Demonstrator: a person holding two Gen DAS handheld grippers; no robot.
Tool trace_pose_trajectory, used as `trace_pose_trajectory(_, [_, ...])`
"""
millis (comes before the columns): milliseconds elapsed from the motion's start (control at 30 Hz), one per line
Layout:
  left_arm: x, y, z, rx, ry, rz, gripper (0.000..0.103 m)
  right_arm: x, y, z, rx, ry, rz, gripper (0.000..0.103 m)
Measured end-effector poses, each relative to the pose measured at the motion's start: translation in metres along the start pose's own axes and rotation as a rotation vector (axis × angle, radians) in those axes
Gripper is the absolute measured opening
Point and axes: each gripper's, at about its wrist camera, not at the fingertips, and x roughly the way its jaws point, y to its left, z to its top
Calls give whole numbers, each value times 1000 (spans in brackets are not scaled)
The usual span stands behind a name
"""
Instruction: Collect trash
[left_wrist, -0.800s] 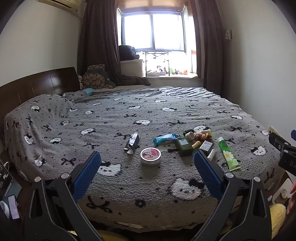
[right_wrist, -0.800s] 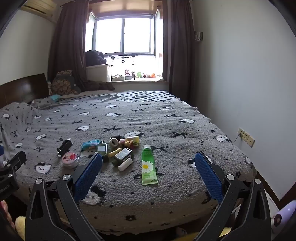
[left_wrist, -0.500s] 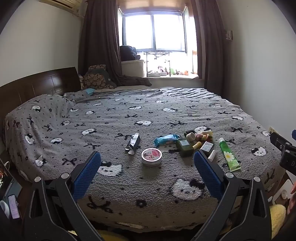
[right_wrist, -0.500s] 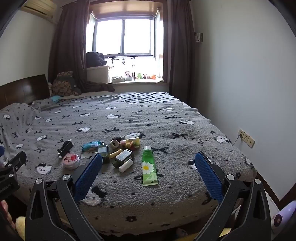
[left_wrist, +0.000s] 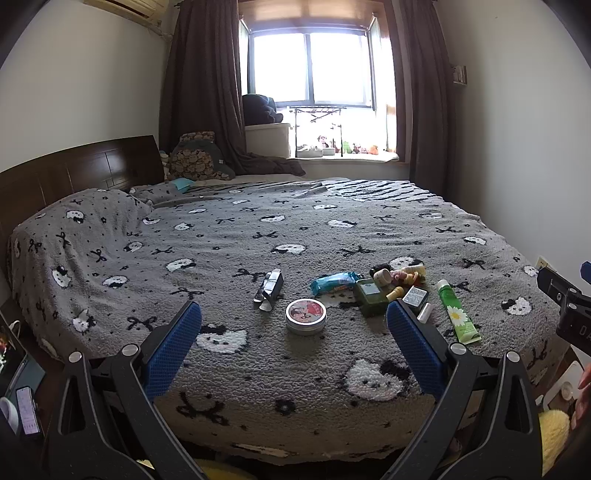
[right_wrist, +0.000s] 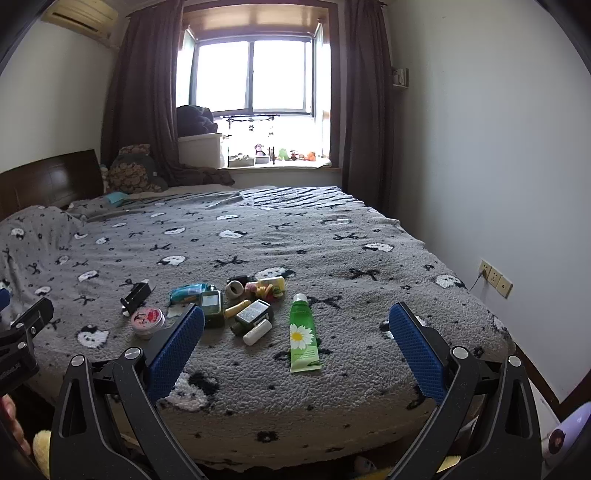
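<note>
Hovering short of the bed's near edge, left gripper (left_wrist: 293, 332) gaping, gripping nothing | lying ahead, left to right: black carton (left_wrist: 269, 288), round tin (left_wrist: 306, 316) dead ahead, blue wrapper (left_wrist: 334, 281), bottle cluster (left_wrist: 391, 291) | green tube (right_wrist: 303, 328) pointing lengthwise away, lying nearer right gripper (right_wrist: 296, 334), also gaping, empty | spotting no bin.

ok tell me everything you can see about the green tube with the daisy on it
The green tube is a soft, plastic-looking squeeze tube with a white cap, a white daisy printed on a paler lower half, and a flat crimped end. It lies flat on the grey blanket, cap toward the window, crimp toward the bed's near edge. It lies apart from the clutter beside it; only the blanket touches it.
</note>
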Motion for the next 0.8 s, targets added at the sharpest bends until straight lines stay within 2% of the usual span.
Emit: trace_pose_trajectory(800, [-3, 3, 3, -2, -9, 5, 95, -2, 1, 1, 4, -9, 6, 100])
